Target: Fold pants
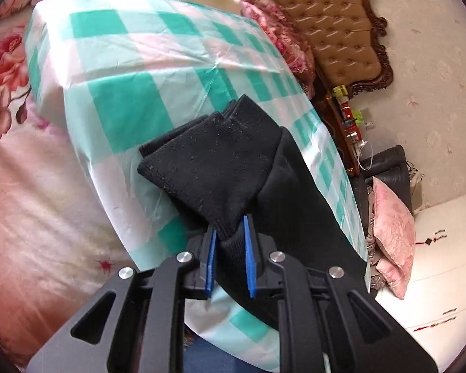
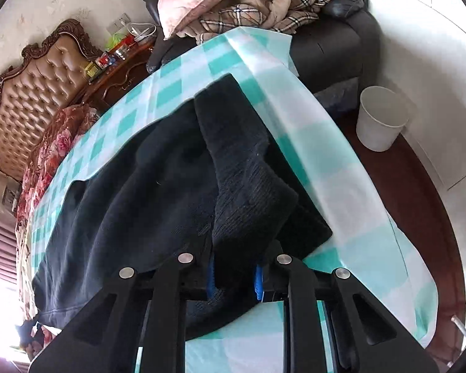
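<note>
Black pants lie on a green-and-white checked cloth. My left gripper is shut on a ribbed cuff of the pants, the fabric pinched between its blue pads. In the right wrist view the pants spread wide over the checked cloth. My right gripper is shut on another ribbed cuff, lifted and draped over the fingers; its blue pads are mostly hidden by fabric.
A floral bedspread lies left of the cloth. A tufted brown headboard and a cluttered nightstand stand beyond. A dark sofa holds pillows and a plaid blanket. A white bin stands on the floor.
</note>
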Demonstrator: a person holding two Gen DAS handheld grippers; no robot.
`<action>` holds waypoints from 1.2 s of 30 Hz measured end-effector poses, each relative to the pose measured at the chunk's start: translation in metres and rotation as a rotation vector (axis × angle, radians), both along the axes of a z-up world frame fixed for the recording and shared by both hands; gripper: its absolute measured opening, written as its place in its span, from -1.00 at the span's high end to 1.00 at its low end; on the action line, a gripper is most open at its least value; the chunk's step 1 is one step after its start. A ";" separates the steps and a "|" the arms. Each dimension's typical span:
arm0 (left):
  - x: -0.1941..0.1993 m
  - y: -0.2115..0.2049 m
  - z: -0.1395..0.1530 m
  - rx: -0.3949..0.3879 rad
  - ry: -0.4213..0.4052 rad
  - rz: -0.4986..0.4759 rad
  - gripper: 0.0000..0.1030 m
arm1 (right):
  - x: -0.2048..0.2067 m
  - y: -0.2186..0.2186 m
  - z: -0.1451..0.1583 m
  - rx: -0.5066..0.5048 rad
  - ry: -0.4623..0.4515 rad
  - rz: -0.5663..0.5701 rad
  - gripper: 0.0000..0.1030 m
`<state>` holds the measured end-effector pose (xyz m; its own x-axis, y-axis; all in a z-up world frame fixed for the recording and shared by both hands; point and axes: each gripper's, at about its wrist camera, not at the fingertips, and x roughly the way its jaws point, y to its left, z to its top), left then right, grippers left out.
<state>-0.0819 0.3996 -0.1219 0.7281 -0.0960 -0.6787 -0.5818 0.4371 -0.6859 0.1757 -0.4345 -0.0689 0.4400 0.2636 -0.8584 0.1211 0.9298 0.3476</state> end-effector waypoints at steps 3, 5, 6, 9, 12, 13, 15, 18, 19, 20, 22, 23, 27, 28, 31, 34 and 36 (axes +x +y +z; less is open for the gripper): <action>0.001 0.000 0.019 0.008 -0.032 0.003 0.71 | -0.006 -0.002 0.027 0.044 -0.053 -0.002 0.66; -0.001 -0.006 0.032 0.034 -0.051 0.013 0.70 | -0.010 -0.006 0.038 0.066 -0.087 -0.001 0.67; -0.001 -0.008 0.031 0.042 -0.036 0.014 0.70 | -0.012 -0.005 0.040 0.042 -0.096 0.000 0.67; -0.001 -0.009 0.001 0.019 0.056 0.002 0.69 | -0.005 -0.005 0.013 -0.026 -0.028 -0.002 0.67; -0.005 -0.006 -0.007 0.023 0.028 -0.004 0.59 | -0.003 -0.003 -0.010 -0.081 0.005 0.001 0.67; -0.004 -0.007 -0.003 0.062 0.035 -0.015 0.53 | -0.005 -0.002 -0.010 -0.094 -0.006 0.005 0.67; -0.003 -0.007 0.007 0.134 0.066 -0.013 0.23 | -0.007 0.002 -0.009 -0.141 -0.019 0.010 0.67; -0.012 -0.001 0.027 0.271 0.120 0.088 -0.06 | -0.015 0.005 -0.011 -0.214 -0.048 0.000 0.65; -0.012 -0.003 0.032 0.319 0.126 0.102 -0.07 | -0.017 0.005 -0.012 -0.225 -0.053 -0.009 0.61; -0.010 -0.012 0.043 0.413 0.139 0.106 -0.10 | -0.019 0.005 -0.013 -0.238 -0.058 -0.016 0.55; 0.000 -0.031 0.055 0.539 0.141 0.073 -0.26 | -0.027 0.004 -0.009 -0.299 -0.057 -0.053 0.32; 0.012 -0.053 0.063 0.653 0.138 0.018 -0.42 | -0.032 0.003 -0.006 -0.339 -0.061 -0.079 0.02; 0.059 -0.129 0.071 0.997 0.134 -0.206 -0.74 | -0.043 -0.001 0.007 -0.471 -0.097 -0.108 -0.29; 0.068 -0.139 0.071 1.033 0.140 -0.238 -0.75 | -0.042 0.005 0.013 -0.515 -0.122 -0.099 -0.29; 0.106 -0.177 0.075 1.114 0.122 -0.340 -0.75 | -0.037 0.028 0.038 -0.719 -0.223 -0.110 -0.36; 0.135 -0.200 0.080 1.063 0.061 -0.396 -0.53 | -0.023 0.047 0.059 -0.716 -0.309 -0.083 -0.44; 0.157 -0.209 0.077 0.984 0.031 -0.448 -0.14 | -0.007 0.067 0.066 -0.642 -0.365 -0.016 -0.45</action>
<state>0.0749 0.1909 -0.0446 0.7436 0.2475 -0.6211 -0.2427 0.9655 0.0942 0.1691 -0.3678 -0.0029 0.7270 -0.2501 -0.6395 0.1173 0.9628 -0.2433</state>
